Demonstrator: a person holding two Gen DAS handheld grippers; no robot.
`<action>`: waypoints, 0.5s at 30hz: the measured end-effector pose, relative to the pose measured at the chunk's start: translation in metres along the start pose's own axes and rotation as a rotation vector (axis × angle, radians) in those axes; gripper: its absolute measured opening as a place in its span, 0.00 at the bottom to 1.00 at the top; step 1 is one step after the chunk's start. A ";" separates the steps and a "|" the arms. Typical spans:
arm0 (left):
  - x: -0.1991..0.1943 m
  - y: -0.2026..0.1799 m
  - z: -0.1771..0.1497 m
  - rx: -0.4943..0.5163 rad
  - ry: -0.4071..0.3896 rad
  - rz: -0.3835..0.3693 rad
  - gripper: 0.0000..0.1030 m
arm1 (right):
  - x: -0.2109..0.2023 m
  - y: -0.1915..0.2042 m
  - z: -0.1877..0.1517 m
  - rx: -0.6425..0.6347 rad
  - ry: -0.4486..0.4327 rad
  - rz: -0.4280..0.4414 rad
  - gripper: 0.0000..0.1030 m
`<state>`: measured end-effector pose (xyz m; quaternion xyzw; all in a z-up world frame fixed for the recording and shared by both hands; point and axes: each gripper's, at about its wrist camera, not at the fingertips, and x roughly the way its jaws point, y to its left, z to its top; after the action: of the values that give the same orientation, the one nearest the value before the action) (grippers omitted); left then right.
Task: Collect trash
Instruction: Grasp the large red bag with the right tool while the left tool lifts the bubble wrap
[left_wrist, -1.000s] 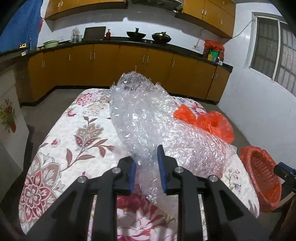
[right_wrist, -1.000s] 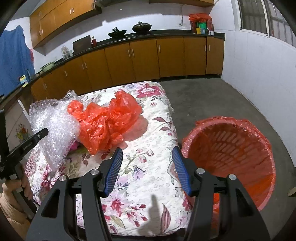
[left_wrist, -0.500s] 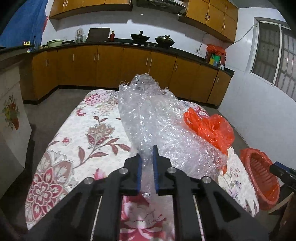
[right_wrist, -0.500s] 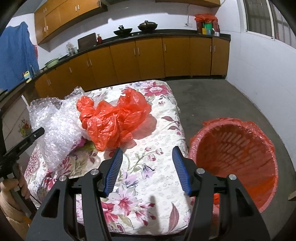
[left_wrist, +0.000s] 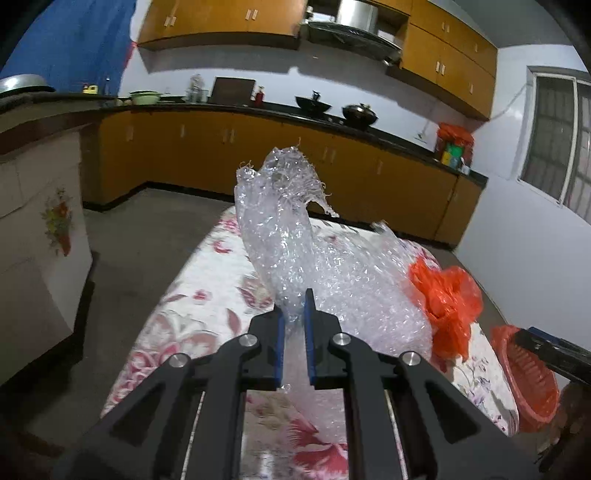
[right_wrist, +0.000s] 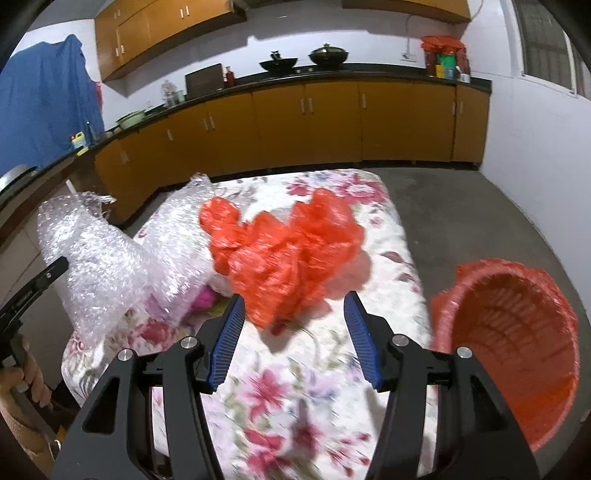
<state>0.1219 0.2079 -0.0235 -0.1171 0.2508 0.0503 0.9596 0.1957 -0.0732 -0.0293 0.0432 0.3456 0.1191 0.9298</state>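
A big sheet of clear bubble wrap (left_wrist: 317, 258) lies crumpled on the floral table (left_wrist: 207, 295). My left gripper (left_wrist: 294, 317) is shut on its near edge and lifts it; it also shows in the right wrist view (right_wrist: 110, 266). A crumpled orange plastic bag (right_wrist: 284, 251) lies on the table just beyond my right gripper (right_wrist: 293, 317), which is open and empty. The bag also shows in the left wrist view (left_wrist: 448, 299). An orange bin (right_wrist: 513, 339) with a liner stands on the floor right of the table.
Something pink (right_wrist: 205, 297) peeks out under the bubble wrap. Wooden cabinets (right_wrist: 295, 125) with a dark counter run along the back wall. A white floral cupboard (left_wrist: 40, 236) stands left of the table. Grey floor (right_wrist: 480, 221) lies around the table.
My left gripper closed on the bubble wrap and raised it, tilting upward. My right gripper moved forward toward the orange bag, still open.
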 end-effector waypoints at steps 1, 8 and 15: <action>-0.002 0.002 0.001 -0.003 -0.005 0.005 0.10 | 0.005 0.002 0.002 0.001 0.002 0.006 0.55; -0.016 0.009 0.008 -0.005 -0.036 0.019 0.10 | 0.059 0.031 0.011 -0.044 0.046 -0.004 0.55; -0.022 0.007 0.013 -0.007 -0.050 0.005 0.10 | 0.079 0.023 0.005 -0.028 0.118 -0.001 0.09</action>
<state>0.1075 0.2173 -0.0036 -0.1187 0.2267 0.0564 0.9651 0.2530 -0.0312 -0.0717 0.0230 0.3979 0.1259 0.9085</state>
